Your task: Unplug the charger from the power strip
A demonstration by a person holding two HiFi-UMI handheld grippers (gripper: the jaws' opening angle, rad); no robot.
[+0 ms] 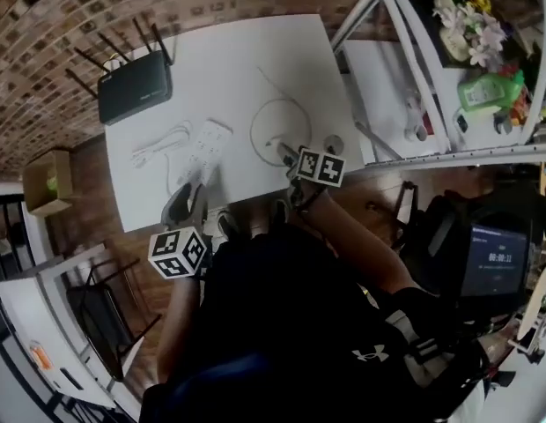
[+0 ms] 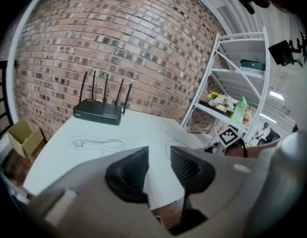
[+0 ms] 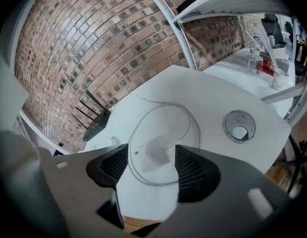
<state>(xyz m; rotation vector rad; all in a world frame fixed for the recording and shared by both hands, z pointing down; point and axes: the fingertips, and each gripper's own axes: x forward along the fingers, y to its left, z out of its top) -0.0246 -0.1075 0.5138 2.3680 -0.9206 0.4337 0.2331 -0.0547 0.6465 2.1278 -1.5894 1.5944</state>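
Observation:
A white power strip [image 1: 210, 141] lies on the white table [image 1: 255, 60], its cord [image 1: 158, 145] coiled to its left. My left gripper [image 1: 195, 188] is at the strip's near end, by the table's front edge. In the left gripper view its jaws [image 2: 158, 170] stand apart with white filling the gap from pad to pad. The white charger [image 3: 156, 152] lies flat on the table inside its looped cable [image 3: 198, 129], apart from the strip. My right gripper [image 3: 151, 170] hovers over it, open, with its pads clear of the charger on both sides.
A black router [image 1: 135, 95] with antennas stands at the table's far left corner. A round cable grommet [image 3: 239, 127] sits in the table right of the charger. A white metal shelf [image 1: 449, 60] holds flowers and bottles on the right. A cardboard box [image 1: 48, 181] rests on the floor at the left.

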